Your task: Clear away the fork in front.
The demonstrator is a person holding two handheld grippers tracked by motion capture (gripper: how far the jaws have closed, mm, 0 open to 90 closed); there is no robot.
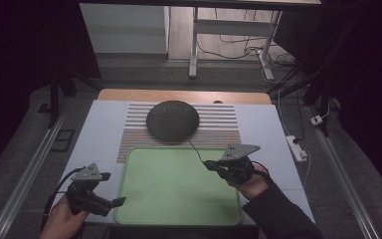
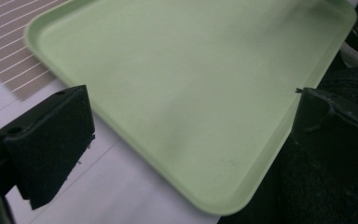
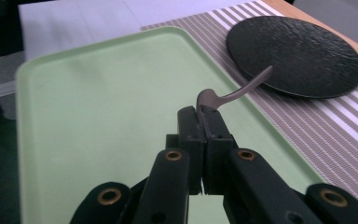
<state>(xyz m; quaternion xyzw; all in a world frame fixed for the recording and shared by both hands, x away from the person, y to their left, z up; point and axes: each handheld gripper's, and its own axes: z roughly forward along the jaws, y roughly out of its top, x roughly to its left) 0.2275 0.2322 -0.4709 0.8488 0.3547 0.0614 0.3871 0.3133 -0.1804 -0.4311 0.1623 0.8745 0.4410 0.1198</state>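
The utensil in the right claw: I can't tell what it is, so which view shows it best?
The right gripper view: the utensil sits close, its curved grey handle pinched in the right claw, its far end over the black plate. The high view gives a thin line.

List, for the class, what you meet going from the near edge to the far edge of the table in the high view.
Left hand-held gripper → right hand-held gripper, shut on a thin utensil → striped mat → dark round plate → wooden table edge.
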